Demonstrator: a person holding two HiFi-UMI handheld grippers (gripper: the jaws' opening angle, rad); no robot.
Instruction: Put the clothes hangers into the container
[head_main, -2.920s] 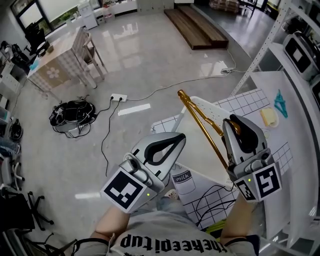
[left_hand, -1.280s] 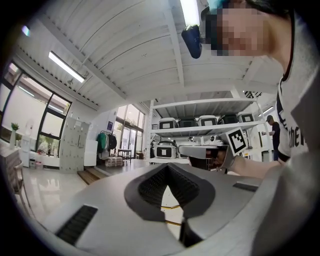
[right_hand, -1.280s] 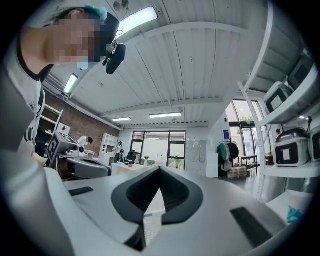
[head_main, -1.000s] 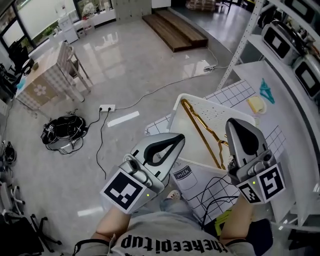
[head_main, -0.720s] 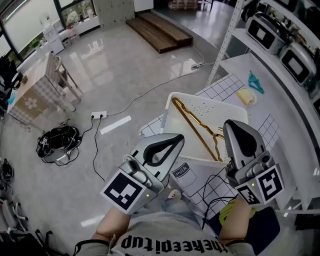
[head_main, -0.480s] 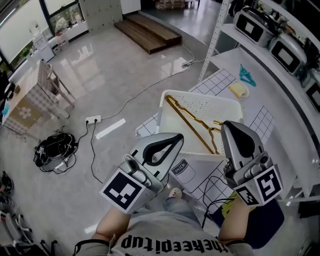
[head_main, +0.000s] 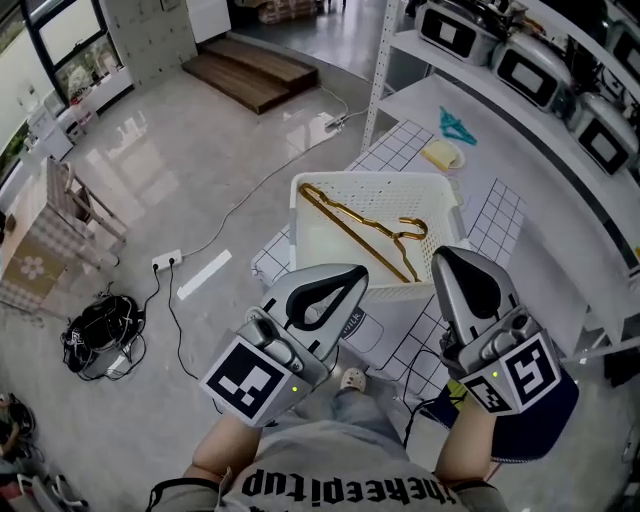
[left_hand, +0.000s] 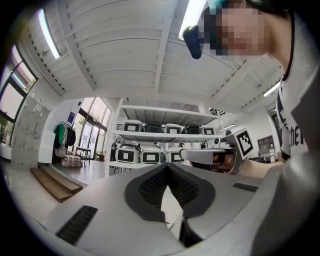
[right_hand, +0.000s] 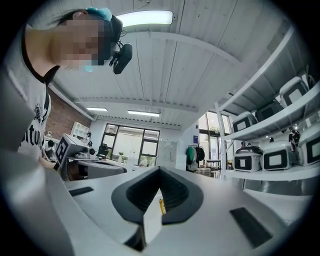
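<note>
A gold clothes hanger (head_main: 360, 232) lies slantwise inside the white perforated container (head_main: 372, 181), hook toward the right. My right gripper (head_main: 455, 262) hovers at the container's near right corner, jaws shut and holding nothing. My left gripper (head_main: 345, 283) hangs just in front of the container's near wall, shut and empty. A teal hanger (head_main: 455, 124) lies farther back on the white table. In the left gripper view the left gripper (left_hand: 167, 166) has its jaws met at the tip. Below the shut right gripper (right_hand: 160, 171) in the right gripper view, a sliver of the gold hanger (right_hand: 161, 206) shows.
The container rests on a checked cloth (head_main: 400, 150) at the table's edge. A yellow item on a small plate (head_main: 441, 153) sits by the teal hanger. Appliances (head_main: 530, 75) line the shelf behind. Cables (head_main: 100, 335) and a power strip (head_main: 165, 261) lie on the floor at left.
The right gripper earlier held the gold hanger over the container; it has let go and the hanger lies inside. The head view has swung, shifting the container left and up.
</note>
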